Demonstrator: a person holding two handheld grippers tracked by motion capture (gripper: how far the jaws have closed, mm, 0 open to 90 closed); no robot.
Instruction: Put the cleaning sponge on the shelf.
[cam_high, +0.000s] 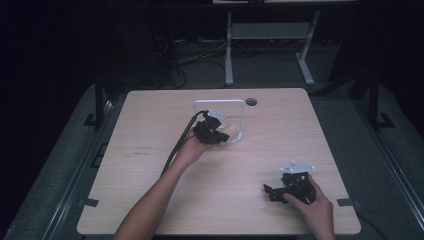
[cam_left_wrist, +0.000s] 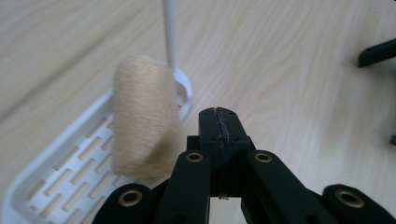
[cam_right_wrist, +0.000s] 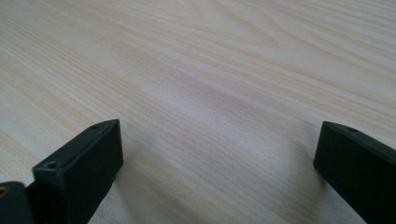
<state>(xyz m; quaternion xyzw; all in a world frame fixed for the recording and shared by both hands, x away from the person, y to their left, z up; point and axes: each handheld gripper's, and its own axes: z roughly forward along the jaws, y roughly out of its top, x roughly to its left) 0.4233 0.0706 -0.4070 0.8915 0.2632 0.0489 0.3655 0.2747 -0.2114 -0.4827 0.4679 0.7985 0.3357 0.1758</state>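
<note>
We see our left gripper (cam_left_wrist: 219, 116) beside a small white slotted tray (cam_left_wrist: 60, 172) with an upright white wire frame (cam_high: 219, 102), near the middle of the wooden table (cam_high: 150, 200). Its jaws are pressed together with nothing between them, and the cream fuzzy roll (cam_left_wrist: 144, 121) stands on the tray just to one side of the closed tips, close to a thin white post (cam_left_wrist: 169, 32) of the frame. We cannot tell whether the roll touches the jaws or merely sits beside them. Our right gripper (cam_right_wrist: 215, 154) rests low over bare table near the front right corner, well apart from the tray, jaws spread wide and holding nothing. We judge the main risk to be the roll itself: it stands on end, looks soft and light, and a sideways brush from the closed jaws could tip it over or push it off the tray's low rim. The tray looks light too, so a nudge against its edge or against the post could slide the whole stand across the smooth tabletop. If we mean to grip the roll, the jaws must open first, and opening them this close could knock it toward the post. A hard squeeze would likely crush the pile and let it slip. The right gripper is too far away to steady the tray should it shift.
</note>
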